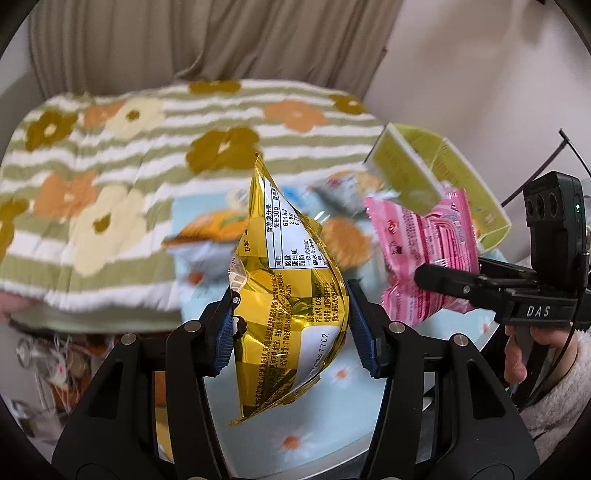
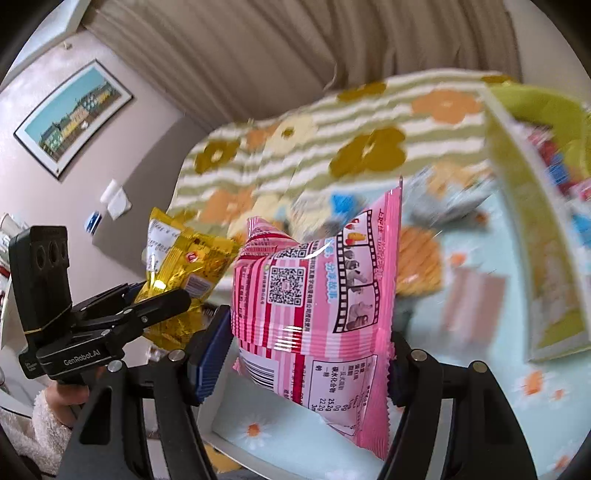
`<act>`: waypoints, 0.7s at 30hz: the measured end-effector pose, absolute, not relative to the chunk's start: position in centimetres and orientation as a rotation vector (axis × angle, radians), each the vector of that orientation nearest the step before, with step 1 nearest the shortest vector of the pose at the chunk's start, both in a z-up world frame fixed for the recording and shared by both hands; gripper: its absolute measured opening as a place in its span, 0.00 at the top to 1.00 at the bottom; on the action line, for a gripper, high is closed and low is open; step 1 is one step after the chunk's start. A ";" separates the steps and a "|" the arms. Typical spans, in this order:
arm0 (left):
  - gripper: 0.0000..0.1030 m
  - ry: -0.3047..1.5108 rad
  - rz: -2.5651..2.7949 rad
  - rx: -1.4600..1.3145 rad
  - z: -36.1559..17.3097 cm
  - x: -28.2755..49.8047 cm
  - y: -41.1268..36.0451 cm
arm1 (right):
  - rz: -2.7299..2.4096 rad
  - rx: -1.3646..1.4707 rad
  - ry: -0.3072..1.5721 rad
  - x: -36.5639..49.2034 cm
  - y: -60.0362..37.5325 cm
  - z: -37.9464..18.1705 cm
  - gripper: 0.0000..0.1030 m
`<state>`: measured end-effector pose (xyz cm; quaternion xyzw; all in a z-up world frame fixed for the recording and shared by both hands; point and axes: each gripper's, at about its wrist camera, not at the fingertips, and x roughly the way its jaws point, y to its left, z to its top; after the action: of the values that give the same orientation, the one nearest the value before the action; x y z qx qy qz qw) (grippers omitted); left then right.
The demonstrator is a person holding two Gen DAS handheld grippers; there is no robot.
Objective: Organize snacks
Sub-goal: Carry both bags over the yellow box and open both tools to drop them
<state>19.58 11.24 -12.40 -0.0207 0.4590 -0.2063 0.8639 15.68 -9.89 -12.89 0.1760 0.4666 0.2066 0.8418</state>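
The left gripper (image 1: pixel 291 325) is clamped on a gold packet (image 1: pixel 291 295), the right gripper (image 2: pixel 310 354) on a pink packet (image 2: pixel 314 306); several snacks (image 1: pixel 210 236) are left loose mid-table outside the green box (image 1: pixel 443 177)

Far back, beige curtain (image 1: pixel 207 33) hanging in folds. Below it, striped green-and-white blanket (image 1: pixel 110 147) with brown, orange and cream flowers, spread across the middle. Nearer, pale blue tablecloth (image 1: pixel 332 417) dotted with small daisies, over a white table edge (image 2: pixel 236 446). At left in the right wrist view, framed picture (image 2: pixel 74 118) of buildings on a pinkish wall (image 2: pixel 40 192); further down that wall, white switch plates (image 2: pixel 116 201).
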 end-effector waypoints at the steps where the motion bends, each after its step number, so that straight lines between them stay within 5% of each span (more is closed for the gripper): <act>1: 0.51 0.949 -0.437 -0.038 -11.8 19.8 10.4 | 0.423 0.374 0.968 15.7 -11.2 -12.2 0.37; 10: 0.51 0.854 -0.470 -0.044 -7.8 21.0 -0.8 | 0.351 0.369 0.890 15.5 -23.3 -8.6 0.37; 21: 0.51 0.886 -0.525 -0.066 -8.8 23.4 -18.1 | 0.283 0.347 0.890 17.1 -37.5 -7.8 0.37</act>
<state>23.37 -18.12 -8.82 -0.0314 0.4236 -0.2509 0.8698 17.10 -37.49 -7.81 0.1666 0.4266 0.1356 0.8786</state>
